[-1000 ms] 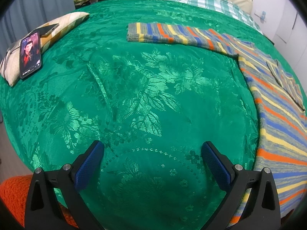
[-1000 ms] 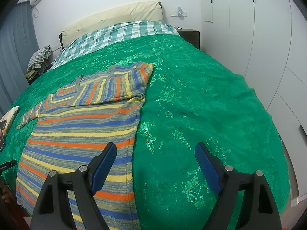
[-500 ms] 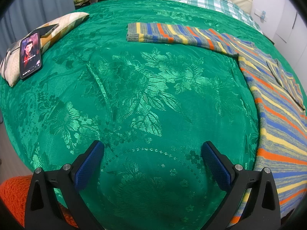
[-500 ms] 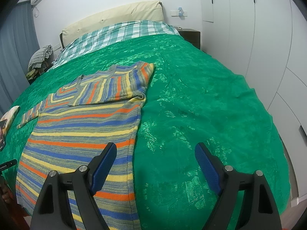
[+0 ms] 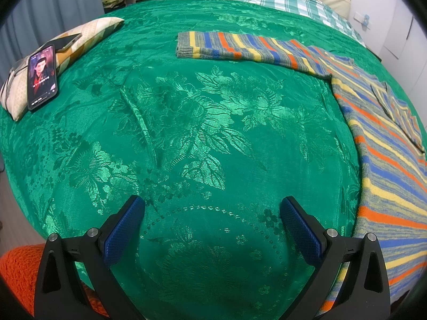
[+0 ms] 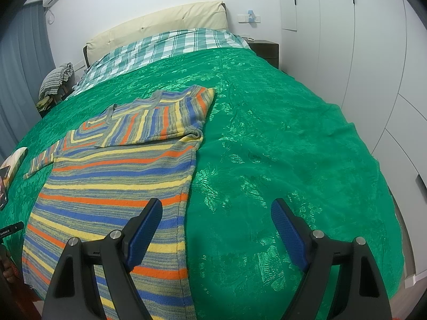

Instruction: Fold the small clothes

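A striped knit sweater [image 6: 114,186] in orange, blue, yellow and grey lies flat on the green bedspread [image 6: 280,146]. One sleeve is folded across its chest [image 6: 157,122]; the other sleeve [image 5: 240,46] stretches out sideways over the bedspread [image 5: 186,122]. In the left wrist view the sweater's body [image 5: 387,173] runs down the right side. My left gripper [image 5: 212,210] hangs open above bare bedspread, left of the sweater. My right gripper [image 6: 216,210] is open too, over the sweater's right edge near the hem, with nothing between its fingers.
A phone [image 5: 42,76] with a lit screen rests on a patterned pillow [image 5: 77,40] at the bed's left side. A checked sheet [image 6: 170,45] and cream headboard [image 6: 160,24] are at the far end. White wardrobe doors [image 6: 373,66] stand right of the bed. Orange fabric [image 5: 16,274] shows at lower left.
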Action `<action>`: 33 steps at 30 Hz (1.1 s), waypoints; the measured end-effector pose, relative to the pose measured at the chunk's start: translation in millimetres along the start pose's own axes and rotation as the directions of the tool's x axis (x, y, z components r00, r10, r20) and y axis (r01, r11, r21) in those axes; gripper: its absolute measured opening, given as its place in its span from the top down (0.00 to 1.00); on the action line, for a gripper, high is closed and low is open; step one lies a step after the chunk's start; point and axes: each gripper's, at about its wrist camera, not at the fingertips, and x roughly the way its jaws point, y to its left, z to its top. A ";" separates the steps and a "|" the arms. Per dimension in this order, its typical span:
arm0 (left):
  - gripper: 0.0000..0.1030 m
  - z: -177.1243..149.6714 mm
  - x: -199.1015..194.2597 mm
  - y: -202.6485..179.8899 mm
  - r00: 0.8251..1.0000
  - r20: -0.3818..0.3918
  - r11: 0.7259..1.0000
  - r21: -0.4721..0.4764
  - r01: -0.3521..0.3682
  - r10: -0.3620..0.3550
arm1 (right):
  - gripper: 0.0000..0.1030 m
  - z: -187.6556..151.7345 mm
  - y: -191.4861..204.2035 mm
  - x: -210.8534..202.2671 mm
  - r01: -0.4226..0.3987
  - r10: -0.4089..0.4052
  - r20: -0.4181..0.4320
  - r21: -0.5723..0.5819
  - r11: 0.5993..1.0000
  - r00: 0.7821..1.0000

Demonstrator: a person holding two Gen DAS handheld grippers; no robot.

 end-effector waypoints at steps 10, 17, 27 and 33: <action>0.01 -0.1 0.1 0.2 1.000 0.000 1.000 0.002 -0.001 0.001 | 0.20 0.0 0.0 0.1 0.000 0.000 0.000 0.000 1.000 1.000; 0.01 0.0 0.2 0.0 1.000 0.000 1.000 0.002 -0.001 0.001 | 0.20 -0.1 0.5 -0.2 -0.001 0.001 0.000 -0.001 1.000 1.000; 0.01 -0.1 0.4 -0.2 1.000 0.000 1.000 0.004 -0.002 0.002 | 0.20 0.1 -0.1 0.5 -0.001 0.001 -0.001 0.000 1.000 1.000; 0.01 1.0 0.5 1.1 1.000 -0.006 1.000 0.009 0.000 0.000 | 0.20 0.5 0.5 0.8 0.002 -0.002 -0.001 -0.003 1.000 1.000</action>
